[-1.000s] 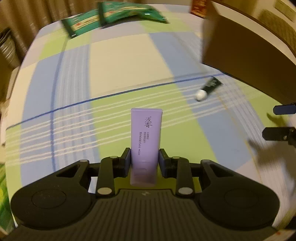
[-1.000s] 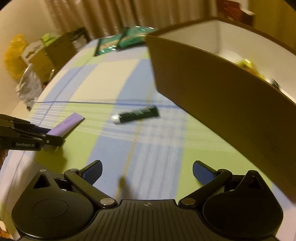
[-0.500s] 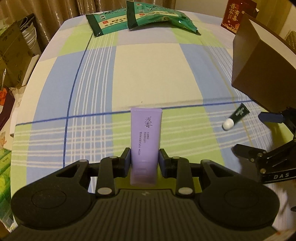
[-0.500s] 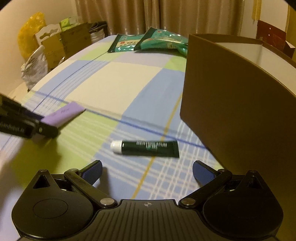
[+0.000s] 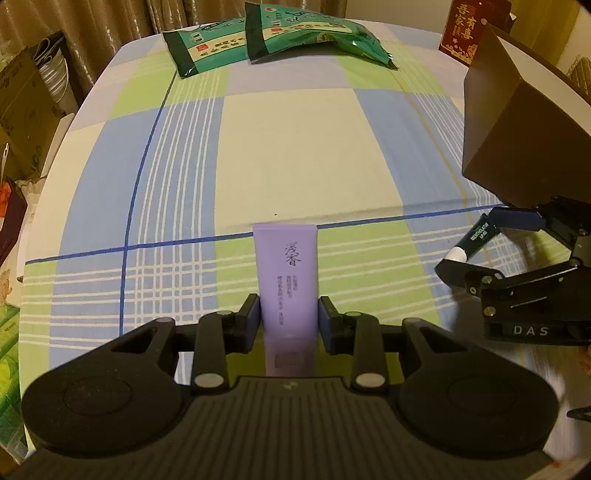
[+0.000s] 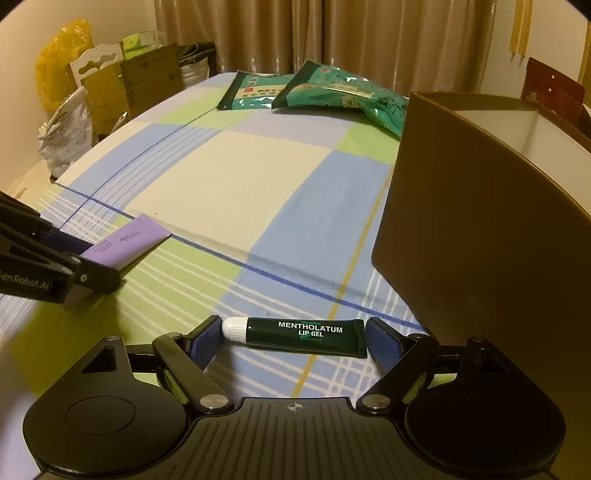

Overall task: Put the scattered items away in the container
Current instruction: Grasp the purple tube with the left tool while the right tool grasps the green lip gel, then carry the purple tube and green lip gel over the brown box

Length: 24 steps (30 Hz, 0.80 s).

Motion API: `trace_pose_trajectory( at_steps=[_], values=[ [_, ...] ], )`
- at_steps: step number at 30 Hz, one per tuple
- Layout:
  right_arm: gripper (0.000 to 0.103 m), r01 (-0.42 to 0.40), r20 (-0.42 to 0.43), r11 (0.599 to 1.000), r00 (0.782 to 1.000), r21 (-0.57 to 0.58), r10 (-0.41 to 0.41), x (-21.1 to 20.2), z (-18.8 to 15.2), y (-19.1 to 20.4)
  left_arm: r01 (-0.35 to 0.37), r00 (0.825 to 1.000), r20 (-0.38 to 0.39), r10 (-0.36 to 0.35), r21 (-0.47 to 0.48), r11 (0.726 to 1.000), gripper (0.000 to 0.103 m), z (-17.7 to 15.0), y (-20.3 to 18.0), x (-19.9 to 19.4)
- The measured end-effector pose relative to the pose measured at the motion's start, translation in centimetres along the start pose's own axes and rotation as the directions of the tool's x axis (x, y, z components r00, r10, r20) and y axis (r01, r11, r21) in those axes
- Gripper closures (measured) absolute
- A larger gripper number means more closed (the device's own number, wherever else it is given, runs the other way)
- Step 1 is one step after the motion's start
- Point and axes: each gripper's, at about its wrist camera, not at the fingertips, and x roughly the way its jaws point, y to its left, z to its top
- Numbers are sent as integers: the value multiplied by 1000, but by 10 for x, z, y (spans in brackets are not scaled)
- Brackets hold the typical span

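Note:
My left gripper (image 5: 289, 320) is shut on a purple tube (image 5: 287, 275), which points forward over the checked tablecloth; it also shows in the right wrist view (image 6: 123, 242). My right gripper (image 6: 293, 339) is open, its jaws either side of a dark green Mentholatum lip gel tube (image 6: 304, 333) lying crosswise on the cloth, white cap to the left. The same tube (image 5: 474, 240) shows between the right gripper's fingers in the left wrist view. The brown box (image 6: 480, 206) stands just to the right of it.
Two green snack packets (image 5: 258, 40) lie at the table's far end. A red box (image 5: 469, 31) stands behind the brown box. Cardboard boxes and bags (image 6: 92, 96) crowd the floor left of the table.
My right gripper has moved forward and down until its open jaws straddle the lip gel tube. My left gripper keeps its hold on the purple tube and has swung left.

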Motion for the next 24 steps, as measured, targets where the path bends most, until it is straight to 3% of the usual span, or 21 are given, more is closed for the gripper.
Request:
trace_pose_trajectory(
  at_steps=[13, 24],
  values=[
    [22, -4, -16, 999, 1000, 35, 5, -55, -43, 6, 89, 996, -28, -87, 75, 993, 76, -25, -27, -17],
    [22, 36, 2, 987, 999, 154, -37, -119, -78, -18, 185, 983, -39, -181, 140, 973, 76, -51, -71, -48]
  ],
)
